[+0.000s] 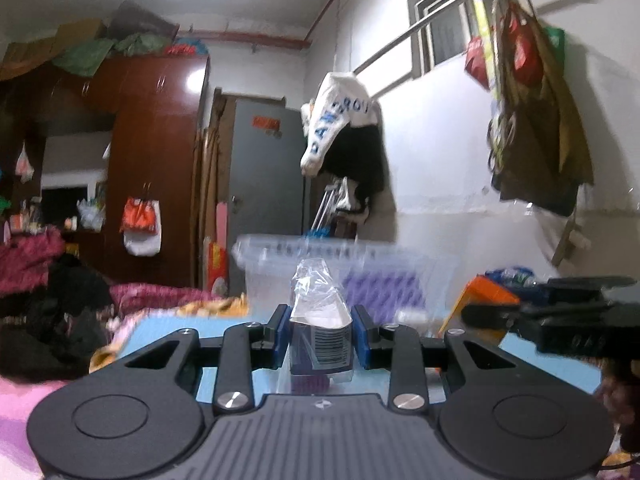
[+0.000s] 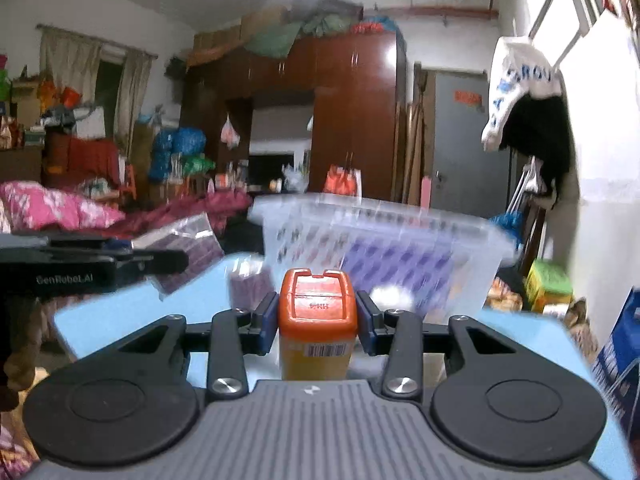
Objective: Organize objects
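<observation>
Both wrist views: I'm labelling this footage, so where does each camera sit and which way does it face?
Left wrist: on the left gripper, looking along its fingers at the wrapped packet it holds; the right gripper crosses at right.
Right wrist: on the right gripper, facing its orange-capped bottle.
Shared: the clear bin ahead and the blue table.

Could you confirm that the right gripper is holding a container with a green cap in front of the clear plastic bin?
Not quite: the cap is orange, not green. The right wrist view shows the right gripper shut on the orange-capped container, with the clear plastic bin beyond it.
</observation>
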`<state>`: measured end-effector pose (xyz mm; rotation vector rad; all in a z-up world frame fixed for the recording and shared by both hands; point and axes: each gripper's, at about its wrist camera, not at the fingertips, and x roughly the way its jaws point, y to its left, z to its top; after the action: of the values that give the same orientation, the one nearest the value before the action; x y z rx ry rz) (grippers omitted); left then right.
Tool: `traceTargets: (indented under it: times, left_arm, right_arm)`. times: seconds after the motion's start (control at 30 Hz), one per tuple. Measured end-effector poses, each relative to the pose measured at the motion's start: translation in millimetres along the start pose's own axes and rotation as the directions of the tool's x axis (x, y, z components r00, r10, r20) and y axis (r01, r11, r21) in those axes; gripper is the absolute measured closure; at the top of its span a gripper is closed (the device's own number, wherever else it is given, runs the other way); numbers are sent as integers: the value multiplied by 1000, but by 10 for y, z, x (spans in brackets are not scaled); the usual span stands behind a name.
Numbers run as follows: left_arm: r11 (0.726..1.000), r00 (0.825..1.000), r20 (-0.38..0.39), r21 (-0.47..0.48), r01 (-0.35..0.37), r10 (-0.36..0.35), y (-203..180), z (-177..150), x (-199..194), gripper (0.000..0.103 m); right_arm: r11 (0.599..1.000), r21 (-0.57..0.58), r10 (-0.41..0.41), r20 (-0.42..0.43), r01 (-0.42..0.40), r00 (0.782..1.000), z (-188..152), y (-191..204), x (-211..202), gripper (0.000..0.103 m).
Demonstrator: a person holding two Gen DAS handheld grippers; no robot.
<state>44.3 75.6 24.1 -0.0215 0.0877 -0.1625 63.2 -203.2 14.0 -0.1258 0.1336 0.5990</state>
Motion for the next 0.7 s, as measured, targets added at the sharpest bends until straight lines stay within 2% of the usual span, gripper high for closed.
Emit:
traceTargets:
  times: [0.07, 0.2, 0.27, 0.37, 0.5, 0.6, 0.7]
  left_arm:
    - [1000, 1000, 16, 17, -2, 1, -8, 199, 79, 67]
    - [999, 1000, -7, 25, 20, -20, -21, 655, 427, 67]
    - [999, 999, -39, 32, 12, -11, -27, 848, 693, 67]
    - [999, 989, -140, 38, -33, 38, 9, 1006, 1176, 67]
    - [995, 960, -264, 48, -87, 96, 84, 957, 1703, 67]
    - [994, 950, -292, 46, -100, 109, 122, 864, 1838, 67]
    - [994, 945, -308, 36, -106, 112, 151, 817, 1885, 66]
  right_arm:
    - [1000, -1, -12, 38, 12, 999, 211, -80, -59, 60]
    - [998, -3, -70, 79, 70, 994, 694, -281, 23, 60]
    - [993, -3, -121, 82, 122, 989, 916, -385, 175, 60]
    - [986, 12, -164, 48, 164, 985, 1131, -604, 529, 60]
    - [971, 30, -236, -70, 239, 969, 1126, -873, 1124, 60]
    - [960, 37, -267, -159, 276, 950, 999, -1028, 1475, 60]
    - [954, 77, -273, -177, 289, 946, 905, -1122, 1589, 59]
